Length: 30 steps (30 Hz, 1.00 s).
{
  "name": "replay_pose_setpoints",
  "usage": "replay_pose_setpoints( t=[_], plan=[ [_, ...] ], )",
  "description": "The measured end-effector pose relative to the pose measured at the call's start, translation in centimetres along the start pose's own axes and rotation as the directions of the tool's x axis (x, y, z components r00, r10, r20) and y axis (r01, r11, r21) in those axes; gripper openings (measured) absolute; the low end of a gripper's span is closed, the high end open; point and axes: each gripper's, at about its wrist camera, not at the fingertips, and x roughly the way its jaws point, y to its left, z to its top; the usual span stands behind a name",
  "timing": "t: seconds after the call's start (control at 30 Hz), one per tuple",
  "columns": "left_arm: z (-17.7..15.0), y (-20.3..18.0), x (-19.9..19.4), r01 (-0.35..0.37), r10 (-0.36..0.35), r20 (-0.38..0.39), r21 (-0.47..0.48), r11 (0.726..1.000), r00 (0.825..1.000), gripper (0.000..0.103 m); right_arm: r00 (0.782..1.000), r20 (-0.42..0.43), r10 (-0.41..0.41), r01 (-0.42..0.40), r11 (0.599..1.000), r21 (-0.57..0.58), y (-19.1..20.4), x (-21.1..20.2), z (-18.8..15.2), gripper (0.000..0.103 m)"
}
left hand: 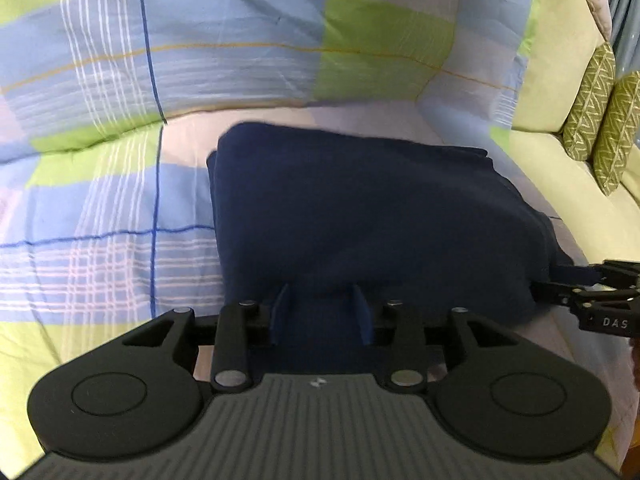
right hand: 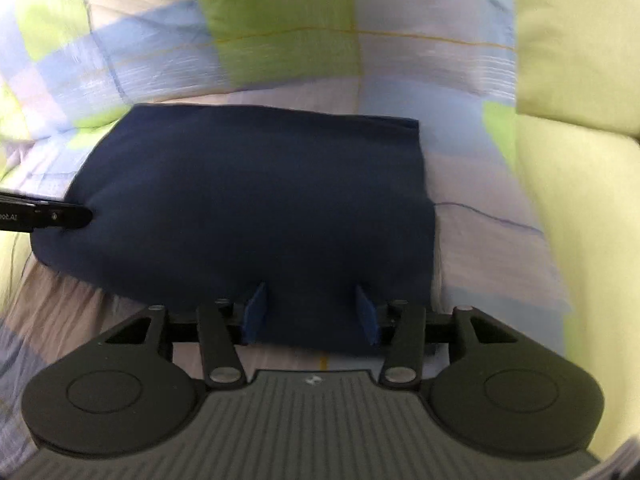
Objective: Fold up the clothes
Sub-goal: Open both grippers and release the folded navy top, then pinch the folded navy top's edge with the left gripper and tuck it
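A folded navy blue garment [left hand: 360, 208] lies on a checked bedspread [left hand: 100, 200]; it also shows in the right wrist view [right hand: 256, 200]. My left gripper [left hand: 322, 308] is open, its blue-padded fingers pushed into the garment's near edge, with cloth between and over their tips. My right gripper [right hand: 312, 310] is open in the same way at the garment's near edge. The right gripper shows at the garment's right corner in the left wrist view [left hand: 592, 300]. The left gripper shows at the garment's left side in the right wrist view [right hand: 52, 216].
The bedspread [right hand: 460, 128] rises in a bulge behind the garment. A pale yellow-green cushion [right hand: 576, 80] lies to the right. Two green patterned pillows [left hand: 600, 116] stand at the far right.
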Motion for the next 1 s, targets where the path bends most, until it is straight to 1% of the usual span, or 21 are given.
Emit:
replay_pose_setpoints(
  t=[0.07, 0.1, 0.13, 0.17, 0.2, 0.27, 0.33, 0.37, 0.43, 0.5, 0.53, 0.6, 0.63, 0.67, 0.7, 0.77, 0.8, 0.87, 0.93, 0.97, 1.0],
  plan=[
    [0.6, 0.0, -1.0, -0.040, 0.040, 0.017, 0.000, 0.999, 0.999, 0.039, 1.000, 0.016, -0.018, 0.018, 1.000, 0.017, -0.2, -1.1, 0.1, 0.042],
    [0.4, -0.2, -0.8, -0.051, 0.051, 0.014, 0.002, 0.999, 0.999, 0.039, 0.997, 0.071, -0.025, 0.022, 0.999, 0.042, -0.2, -2.6, 0.5, 0.042],
    [0.2, -0.4, -0.6, -0.061, 0.061, 0.010, 0.005, 0.998, 0.998, 0.039, 0.996, 0.088, -0.022, 0.018, 0.999, 0.043, 0.0, -3.5, 0.3, 0.043],
    [0.0, -0.5, -0.4, -0.071, 0.071, 0.006, 0.007, 0.997, 0.997, 0.039, 0.994, 0.105, -0.014, 0.011, 0.999, 0.030, 0.4, -3.5, 0.3, 0.044],
    [-0.2, -0.7, -0.2, -0.081, 0.081, 0.003, 0.010, 0.997, 0.997, 0.039, 0.996, 0.091, -0.019, 0.018, 1.000, 0.011, 0.8, -2.6, 0.1, 0.045],
    [0.5, -1.6, -0.4, -0.071, 0.071, 0.019, 0.022, 0.997, 0.997, 0.039, 0.998, 0.041, -0.039, 0.040, 0.999, -0.022, 1.5, -0.3, -0.3, 0.045],
    [0.4, -2.0, -1.2, -0.051, 0.049, 0.043, 0.025, 0.998, 0.998, 0.041, 0.998, 0.052, -0.044, 0.044, 0.999, 0.010, 1.3, 0.1, 0.2, 0.044],
    [0.4, -2.2, -1.4, -0.045, 0.043, 0.049, 0.032, 0.998, 0.998, 0.041, 0.993, 0.109, -0.046, 0.043, 0.999, 0.029, 1.3, -1.0, 0.7, 0.044],
    [0.4, -2.5, -1.4, -0.045, 0.043, 0.049, 0.041, 0.998, 0.998, 0.041, 0.988, 0.152, -0.031, 0.028, 0.999, 0.024, 1.4, -2.8, 1.0, 0.045],
    [0.6, -2.2, 0.0, -0.064, 0.064, 0.008, 0.029, 0.998, 0.998, 0.041, 0.989, 0.145, -0.013, 0.009, 1.000, 0.027, 1.5, -3.0, 1.0, 0.048],
    [0.8, -1.9, 0.5, -0.069, 0.069, -0.011, 0.020, 0.997, 0.998, 0.041, 0.995, 0.104, 0.008, -0.011, 0.999, 0.030, 1.3, -2.3, 0.8, 0.048],
    [2.1, -1.3, 0.4, -0.068, 0.068, 0.008, 0.018, 0.997, 0.998, 0.042, 0.998, 0.055, 0.002, -0.004, 0.999, 0.035, -0.3, -1.8, 0.2, 0.046],
    [2.4, -1.1, 0.3, -0.070, 0.070, 0.015, 0.025, 0.997, 0.997, 0.045, 1.000, 0.031, -0.006, 0.004, 0.999, 0.043, -1.1, -1.6, 0.2, 0.046],
    [3.4, -0.6, 0.5, -0.085, 0.084, 0.026, 0.044, 0.995, 0.996, 0.047, 0.997, 0.079, 0.008, -0.013, 0.998, 0.066, -2.1, -2.2, 0.9, 0.047],
    [4.4, 0.0, 0.7, -0.097, 0.095, 0.035, 0.059, 0.994, 0.995, 0.050, 0.995, 0.101, 0.010, -0.018, 0.997, 0.072, -3.0, -1.9, 2.0, 0.050],
    [6.1, 1.7, 1.9, -0.094, 0.094, 0.018, 0.029, 0.995, 0.995, 0.051, 0.993, 0.119, 0.013, -0.022, 0.997, 0.080, -4.9, -0.7, 4.2, 0.050],
    [7.4, 3.4, 3.0, -0.079, 0.079, 0.002, -0.021, 0.997, 0.997, 0.051, 0.993, 0.116, 0.016, -0.025, 0.996, 0.082, -5.2, -0.3, 4.5, 0.050],
    [9.0, 5.5, 5.0, -0.054, 0.051, -0.036, -0.092, 0.994, 0.998, 0.051, 0.994, 0.104, 0.041, -0.051, 0.994, 0.097, -7.2, 2.2, 6.7, 0.049],
    [9.7, 6.9, 6.6, -0.049, 0.041, -0.060, -0.143, 0.988, 0.997, 0.050, 0.996, 0.063, 0.060, -0.064, 0.996, 0.062, -9.2, 6.8, 9.2, 0.041],
    [10.1, 7.8, 7.6, -0.043, 0.031, -0.065, -0.190, 0.981, 0.997, 0.050, 0.997, 0.042, 0.070, -0.072, 0.996, 0.045, -9.7, 8.3, 9.8, 0.038],
    [10.3, 8.3, 8.0, -0.028, 0.014, -0.065, -0.220, 0.975, 0.998, 0.051, 0.997, 0.037, 0.074, -0.076, 0.996, 0.039, -9.8, 8.4, 9.8, 0.033]
  ],
)
